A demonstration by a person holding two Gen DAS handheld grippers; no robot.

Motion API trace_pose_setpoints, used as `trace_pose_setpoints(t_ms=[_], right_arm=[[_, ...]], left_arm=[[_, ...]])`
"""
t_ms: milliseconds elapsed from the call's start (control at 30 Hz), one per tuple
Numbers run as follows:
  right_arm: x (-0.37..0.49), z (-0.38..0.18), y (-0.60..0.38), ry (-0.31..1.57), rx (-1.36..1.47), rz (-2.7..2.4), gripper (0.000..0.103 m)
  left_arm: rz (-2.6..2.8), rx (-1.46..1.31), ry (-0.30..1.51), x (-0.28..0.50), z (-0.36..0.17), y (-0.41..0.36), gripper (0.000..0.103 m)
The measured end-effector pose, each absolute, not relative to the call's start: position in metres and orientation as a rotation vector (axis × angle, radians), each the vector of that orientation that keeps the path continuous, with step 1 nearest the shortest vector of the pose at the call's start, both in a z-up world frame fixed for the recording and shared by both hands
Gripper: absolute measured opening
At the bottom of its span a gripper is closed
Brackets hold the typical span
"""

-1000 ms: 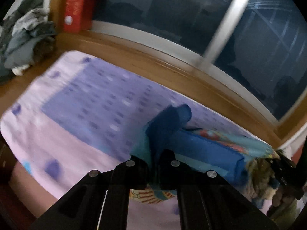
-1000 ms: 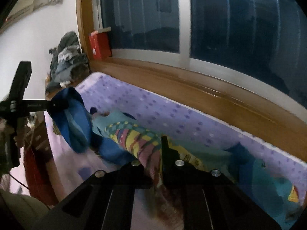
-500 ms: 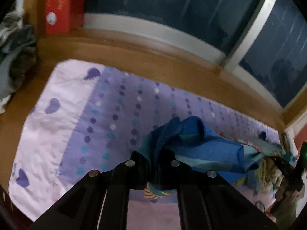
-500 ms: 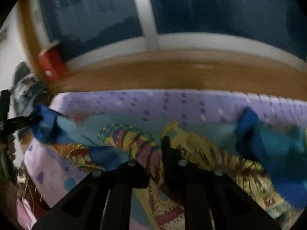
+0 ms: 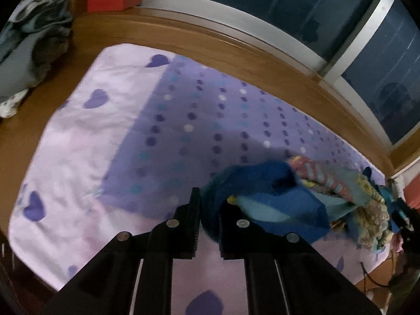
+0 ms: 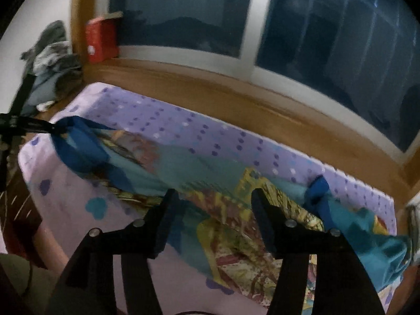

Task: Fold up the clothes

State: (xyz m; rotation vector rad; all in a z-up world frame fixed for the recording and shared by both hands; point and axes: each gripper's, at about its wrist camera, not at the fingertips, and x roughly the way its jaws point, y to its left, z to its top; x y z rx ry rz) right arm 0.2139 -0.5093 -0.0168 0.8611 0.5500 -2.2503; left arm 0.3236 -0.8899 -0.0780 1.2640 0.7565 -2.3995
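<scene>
Your left gripper (image 5: 208, 211) pinches the blue edge of the patterned garment (image 6: 228, 207), which lies stretched across the purple dotted bed sheet (image 5: 183, 120). Your right gripper (image 6: 214, 204) hangs open above the garment's middle, holding nothing.

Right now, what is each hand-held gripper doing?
Left hand-held gripper: shut on the dark blue edge of the colourful printed fabric garment.
Right hand-held gripper: open, holding nothing, above that garment.
</scene>
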Motion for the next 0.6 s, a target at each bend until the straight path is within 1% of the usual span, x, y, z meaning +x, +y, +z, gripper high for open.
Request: trace_pose_setpoints(t_ms=[100, 167, 400, 433, 500, 600], right_arm=[[0.231, -0.015, -0.519, 0.516, 0.811, -2.149, 0.062], [0.240, -0.030, -0.539, 0.515, 0.810, -2.052, 0.062], [0.252, -0.090, -0.621, 0.642, 0.875, -1.934, 0.062], [0.252, -0.100, -0.636, 0.686, 0.887, -1.939, 0.062], [0.249, -0.111, -0.650, 0.736, 0.909, -1.986, 0.062], [0.238, -0.118, -0.655, 0.676, 1.003, -2.045, 0.062]], left_arm=[[-2.403, 1.240, 0.795, 0.338, -0.080, -0.889, 0.010], [-2.406, 1.243, 0.821, 0.342, -0.084, -0.889, 0.010], [-2.492, 1.328, 0.875, 0.331, -0.100, -0.898, 0.011], [-2.508, 1.367, 0.878, 0.325, -0.105, -0.901, 0.011], [-2.524, 1.439, 0.876, 0.316, -0.111, -0.904, 0.011], [-2.596, 1.543, 0.811, 0.303, -0.116, -0.908, 0.011]])
